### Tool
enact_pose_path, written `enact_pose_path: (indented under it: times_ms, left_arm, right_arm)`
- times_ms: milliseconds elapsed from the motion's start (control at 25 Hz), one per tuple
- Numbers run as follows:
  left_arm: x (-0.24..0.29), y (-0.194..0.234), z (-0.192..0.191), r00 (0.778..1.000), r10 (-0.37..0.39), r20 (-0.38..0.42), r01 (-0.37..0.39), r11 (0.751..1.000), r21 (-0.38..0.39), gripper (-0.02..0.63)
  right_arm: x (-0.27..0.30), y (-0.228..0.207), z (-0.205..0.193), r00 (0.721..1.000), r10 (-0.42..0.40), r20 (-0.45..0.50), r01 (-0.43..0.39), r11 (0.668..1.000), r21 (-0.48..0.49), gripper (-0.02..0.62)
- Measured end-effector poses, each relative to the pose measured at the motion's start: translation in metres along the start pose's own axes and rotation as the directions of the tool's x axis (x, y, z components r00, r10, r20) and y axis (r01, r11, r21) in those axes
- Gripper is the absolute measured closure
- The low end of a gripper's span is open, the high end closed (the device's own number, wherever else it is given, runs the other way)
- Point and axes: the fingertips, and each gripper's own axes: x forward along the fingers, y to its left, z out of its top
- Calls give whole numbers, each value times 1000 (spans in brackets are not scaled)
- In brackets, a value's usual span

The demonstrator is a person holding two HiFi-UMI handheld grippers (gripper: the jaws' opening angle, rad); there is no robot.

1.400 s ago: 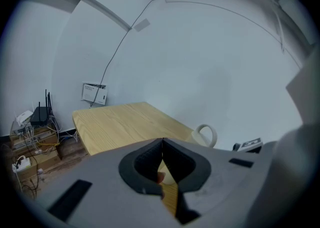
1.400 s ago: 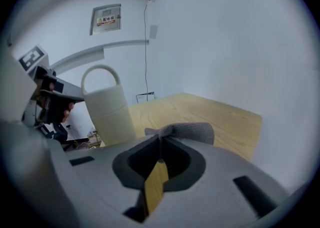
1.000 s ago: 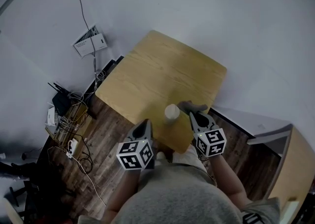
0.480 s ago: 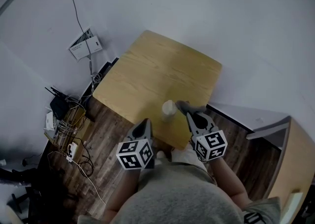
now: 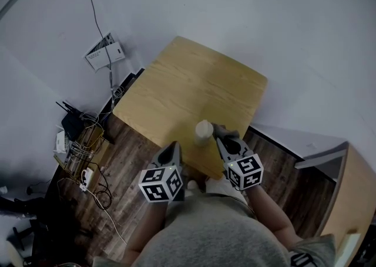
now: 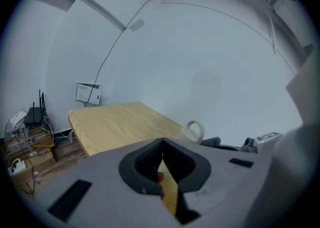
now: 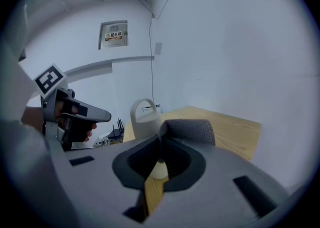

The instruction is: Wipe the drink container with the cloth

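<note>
A cream drink container with a loop handle on its lid stands near the front edge of the wooden table; it also shows in the left gripper view and the right gripper view. My right gripper is shut on a grey cloth, which lies just right of the container. My left gripper hangs below the table's front edge, left of the container, its jaws shut with nothing between them.
A white wall runs behind the table. Left of the table on the dark wood floor lie a router, cables and a wire basket. A white paper box leans against the wall. A light wood cabinet stands at the right.
My right gripper with the cloth has moved left, closer to the container. The left gripper has stayed in place.
</note>
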Motion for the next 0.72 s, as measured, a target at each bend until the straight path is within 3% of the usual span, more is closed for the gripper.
enact_pose_path:
  times_ms: [720]
  left_arm:
    - [1,14,4,999,40,7,-40,999,-20,603]
  right_arm:
    - [39,5,-77,972,50,-229,-56,998,-21,586]
